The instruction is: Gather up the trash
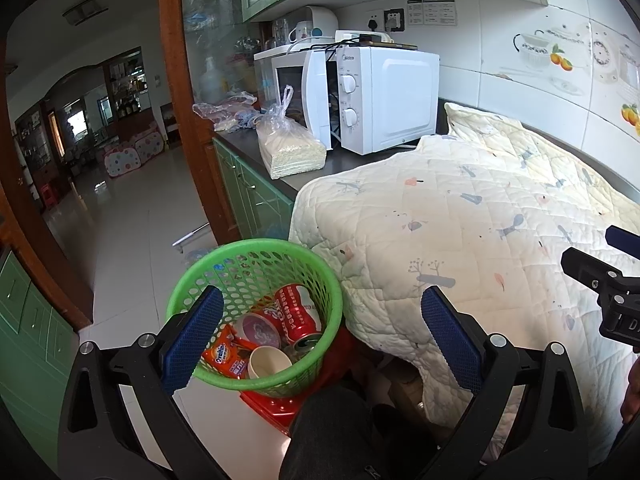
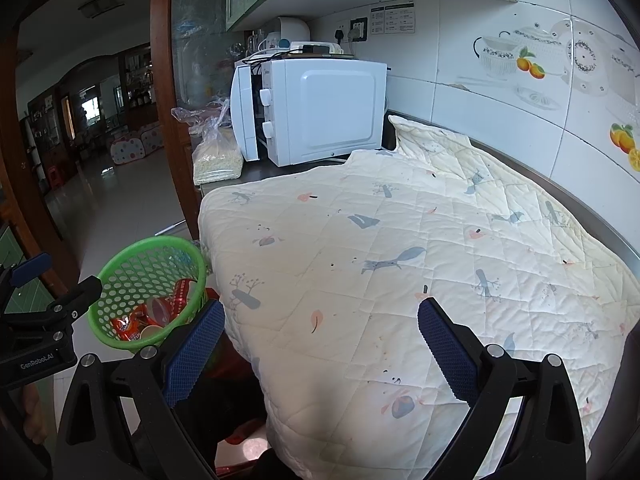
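Note:
A green perforated basket (image 1: 240,252) stands on a red stool (image 1: 272,404) beside the counter. It holds a red soda can (image 1: 296,312), an orange Ovaltine packet (image 1: 226,356), a white cup (image 1: 266,362) and a round pink-lidded tub (image 1: 260,328). My left gripper (image 1: 322,334) hovers open above and just right of the basket, with nothing between its blue pads. My right gripper (image 2: 322,338) is open too, over the quilted cloth (image 2: 400,264) on the counter. The basket (image 2: 120,264) shows at lower left in the right wrist view.
A white microwave (image 1: 360,96) with its door ajar stands at the counter's far end, a clear bag of noodles (image 1: 288,144) in front of it. Green cabinets (image 1: 248,192) lie below. A tiled floor (image 1: 128,240) leads to another room. A person's knee (image 1: 332,432) is at the bottom.

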`<act>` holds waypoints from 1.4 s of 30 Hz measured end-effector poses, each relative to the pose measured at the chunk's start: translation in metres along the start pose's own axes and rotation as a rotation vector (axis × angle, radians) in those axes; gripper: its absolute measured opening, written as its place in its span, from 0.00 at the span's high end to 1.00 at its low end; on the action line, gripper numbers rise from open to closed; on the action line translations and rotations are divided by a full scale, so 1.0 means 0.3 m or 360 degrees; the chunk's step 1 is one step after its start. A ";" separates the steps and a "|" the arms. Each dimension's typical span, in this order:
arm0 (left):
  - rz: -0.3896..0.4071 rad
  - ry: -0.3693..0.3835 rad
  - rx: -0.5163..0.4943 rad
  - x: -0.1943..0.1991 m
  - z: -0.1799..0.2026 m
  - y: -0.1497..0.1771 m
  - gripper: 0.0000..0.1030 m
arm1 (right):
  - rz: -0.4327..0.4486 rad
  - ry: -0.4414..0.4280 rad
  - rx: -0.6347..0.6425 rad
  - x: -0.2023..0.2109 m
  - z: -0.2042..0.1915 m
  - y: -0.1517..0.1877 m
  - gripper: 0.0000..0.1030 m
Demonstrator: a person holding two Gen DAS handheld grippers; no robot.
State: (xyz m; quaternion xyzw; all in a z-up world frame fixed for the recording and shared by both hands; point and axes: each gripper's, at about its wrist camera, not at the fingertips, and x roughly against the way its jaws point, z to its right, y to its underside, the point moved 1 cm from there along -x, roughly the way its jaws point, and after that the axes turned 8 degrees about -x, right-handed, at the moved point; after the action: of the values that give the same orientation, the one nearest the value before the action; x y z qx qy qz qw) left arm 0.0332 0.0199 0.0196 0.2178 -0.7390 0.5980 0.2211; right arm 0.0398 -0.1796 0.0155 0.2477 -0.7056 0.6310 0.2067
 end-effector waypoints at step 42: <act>0.0010 -0.0011 -0.0002 0.012 -0.001 0.010 0.05 | 0.0003 -0.0007 0.0011 -0.002 -0.012 0.005 0.08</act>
State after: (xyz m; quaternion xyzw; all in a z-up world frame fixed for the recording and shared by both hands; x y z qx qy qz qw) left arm 0.0286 0.0204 0.0193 0.2175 -0.7408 0.5974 0.2167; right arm 0.0393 -0.1758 0.0145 0.2491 -0.7040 0.6331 0.2038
